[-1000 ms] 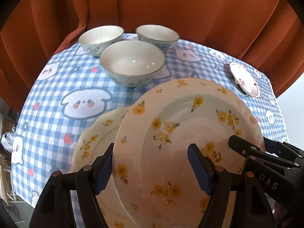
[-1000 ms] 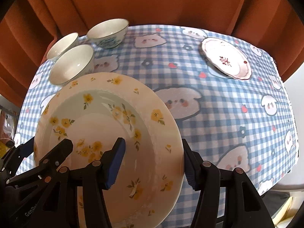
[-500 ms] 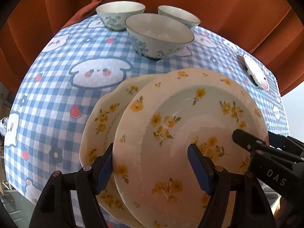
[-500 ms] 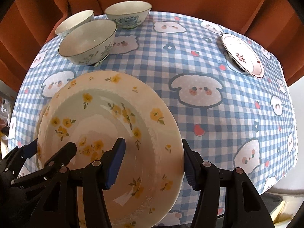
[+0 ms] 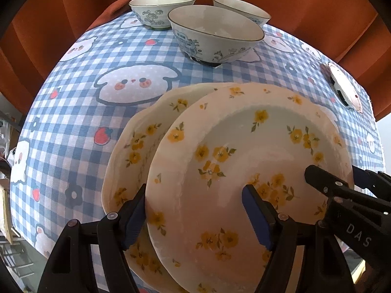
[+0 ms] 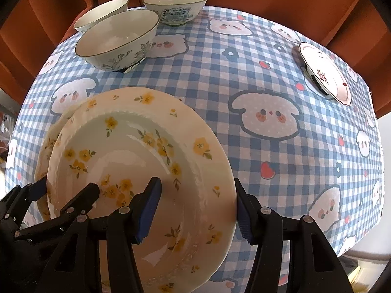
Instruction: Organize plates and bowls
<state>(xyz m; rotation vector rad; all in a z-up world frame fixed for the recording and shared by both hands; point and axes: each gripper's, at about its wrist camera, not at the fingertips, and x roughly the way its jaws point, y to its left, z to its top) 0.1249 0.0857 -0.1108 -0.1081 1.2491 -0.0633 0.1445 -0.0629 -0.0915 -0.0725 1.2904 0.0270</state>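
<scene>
The left tool (image 5: 195,216) is held low with its blue pads set apart on either side of a rim, one above and one below. The right tool (image 6: 195,206) is held likewise at the opposite edge, its black fingers (image 6: 268,219) angled forward.

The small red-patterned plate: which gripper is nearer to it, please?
Right. The right gripper holds the flowered plate's rim on the small plate's side; the left gripper holds the opposite rim.

lower plate (image 5: 136,146) mostly hidden under top plate (image 5: 244,171)
</scene>
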